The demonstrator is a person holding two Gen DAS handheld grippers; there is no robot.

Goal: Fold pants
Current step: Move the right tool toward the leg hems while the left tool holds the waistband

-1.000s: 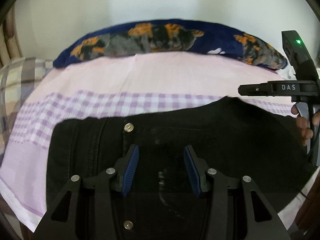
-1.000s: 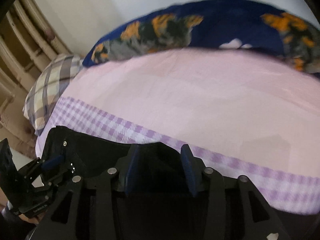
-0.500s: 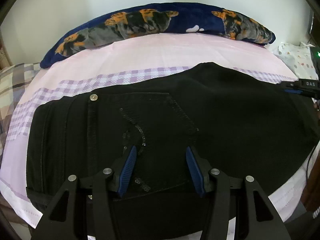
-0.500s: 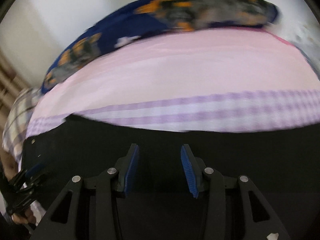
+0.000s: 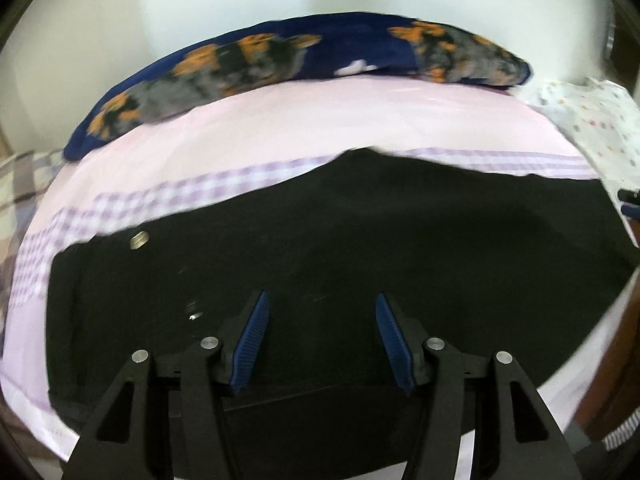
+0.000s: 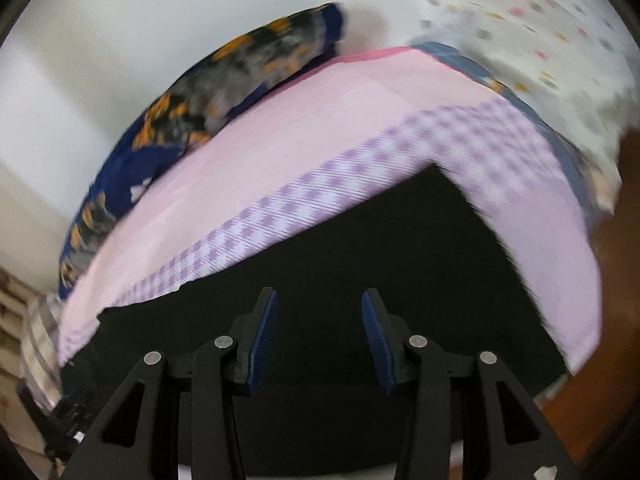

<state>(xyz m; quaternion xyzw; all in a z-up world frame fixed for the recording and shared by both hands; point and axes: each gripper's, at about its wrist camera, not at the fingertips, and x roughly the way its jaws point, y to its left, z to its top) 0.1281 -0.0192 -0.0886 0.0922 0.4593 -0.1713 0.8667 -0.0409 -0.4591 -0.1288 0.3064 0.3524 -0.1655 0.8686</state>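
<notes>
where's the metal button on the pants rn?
Left wrist view, left of centre: the metal button sits near the far edge of the black pants, just below the purple-checked band of the bedsheet, up and left of the open left gripper.

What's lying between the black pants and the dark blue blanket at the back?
Only bare pink sheet with its purple checked band separates pants from blanket, per the left wrist view.

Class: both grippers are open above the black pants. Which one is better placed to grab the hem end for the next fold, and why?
Probably the right gripper: the pants' hem corner lies just ahead of it. The left gripper hovers by the waistband button.
</notes>
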